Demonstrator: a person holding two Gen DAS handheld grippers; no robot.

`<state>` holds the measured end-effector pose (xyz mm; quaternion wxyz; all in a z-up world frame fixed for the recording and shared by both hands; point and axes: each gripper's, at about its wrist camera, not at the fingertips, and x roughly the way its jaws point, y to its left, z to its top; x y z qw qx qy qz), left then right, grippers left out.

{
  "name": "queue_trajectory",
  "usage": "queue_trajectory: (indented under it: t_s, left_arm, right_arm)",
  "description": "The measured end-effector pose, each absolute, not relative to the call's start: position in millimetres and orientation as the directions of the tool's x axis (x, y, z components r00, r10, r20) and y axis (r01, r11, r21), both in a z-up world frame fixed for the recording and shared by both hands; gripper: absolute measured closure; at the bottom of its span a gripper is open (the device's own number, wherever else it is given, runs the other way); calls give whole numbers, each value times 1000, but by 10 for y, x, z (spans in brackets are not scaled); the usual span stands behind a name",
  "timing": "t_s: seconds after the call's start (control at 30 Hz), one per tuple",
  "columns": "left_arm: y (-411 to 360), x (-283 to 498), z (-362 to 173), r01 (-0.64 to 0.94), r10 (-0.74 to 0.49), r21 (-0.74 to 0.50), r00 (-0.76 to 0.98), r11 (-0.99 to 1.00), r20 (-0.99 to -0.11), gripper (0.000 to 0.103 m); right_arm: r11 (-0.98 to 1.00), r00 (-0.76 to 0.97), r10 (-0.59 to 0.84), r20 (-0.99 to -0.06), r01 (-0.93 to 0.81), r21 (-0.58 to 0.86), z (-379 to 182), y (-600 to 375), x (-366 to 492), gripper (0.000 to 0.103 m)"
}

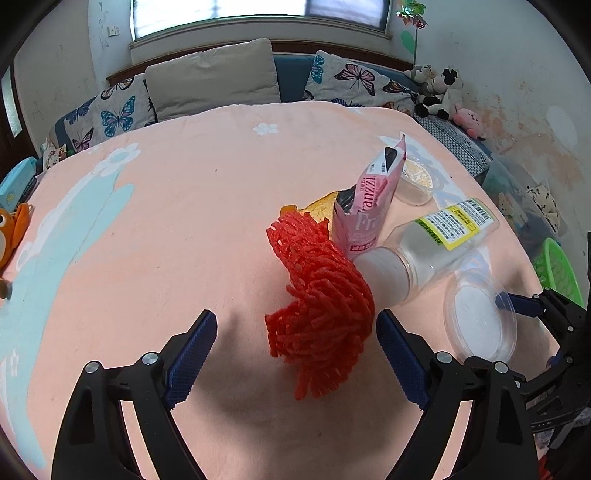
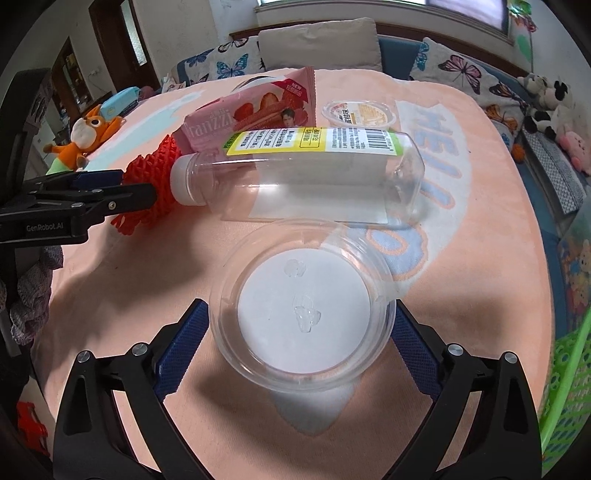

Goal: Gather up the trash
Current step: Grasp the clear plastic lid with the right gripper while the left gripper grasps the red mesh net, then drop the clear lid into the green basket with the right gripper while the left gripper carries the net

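The fingers [image 1: 201, 354] of the left gripper [image 1: 297, 354] stand wide apart over a peach blanket [image 1: 166, 221] with pale blue and white flowers, spread on a bed. Behind it, butterfly-print pillows [image 1: 118, 110] and a plain beige cushion [image 1: 214, 77] lean under a window [image 1: 258, 14], and plush toys [image 1: 439, 92] sit in the far corner. A green basket [image 2: 569, 376] stands at the bed's right edge.

Between the left fingers lies a red foam net [image 1: 321, 306], bunched up, its length running away from the gripper toward a pink snack bag [image 1: 369, 206]; the pads do not press on it.

The right gripper [image 2: 299, 339] is still widening, its fingers [image 2: 181, 347] on either side of a clear round plastic lid [image 2: 303, 314] that lies flat on the blanket. I cannot tell whether the right pad touches its rim.

Just beyond the lid an empty clear bottle [image 2: 314, 177] lies on its side, long axis across the view, white cap pointing left against the red net. A small jelly cup [image 2: 360, 114] sits behind it. An orange stuffed toy [image 2: 85, 136] lies near the blanket's left edge.
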<state>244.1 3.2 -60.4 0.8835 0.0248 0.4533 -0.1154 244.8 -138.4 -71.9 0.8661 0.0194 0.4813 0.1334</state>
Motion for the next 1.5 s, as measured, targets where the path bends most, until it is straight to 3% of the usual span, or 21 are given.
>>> queue_trajectory:
  t_s: [0.13,0.3,0.5,1.0,1.5]
  left_arm:
    - [13,2485,-620,243,-190,-59,563,968,-804,27]
    - [1,2476,-614,265,-229,-90,558,960,-798,53]
    - [-14,2381,-549,270,-242,-101,564,958,-790,67]
    - [-135,1788,-153,317,-301,-125,601,940,-740,71]
    - [-1124,1486,72,507,-441,-141,540,851,-717,71]
  right_arm:
    - [967,504,230,-832,-211,139,-735,-1353,2468,8]
    - [969,512,227,-828,-205,138,-724,-1361,2458,10]
    - [966,528,244,-814,-210,153,-630,-1378,2358,10]
    - [963,589,263,-764,-205,173,-275,-1616,1800,10]
    - [984,669,97,-737,47,172,-59,-2748,1137,10]
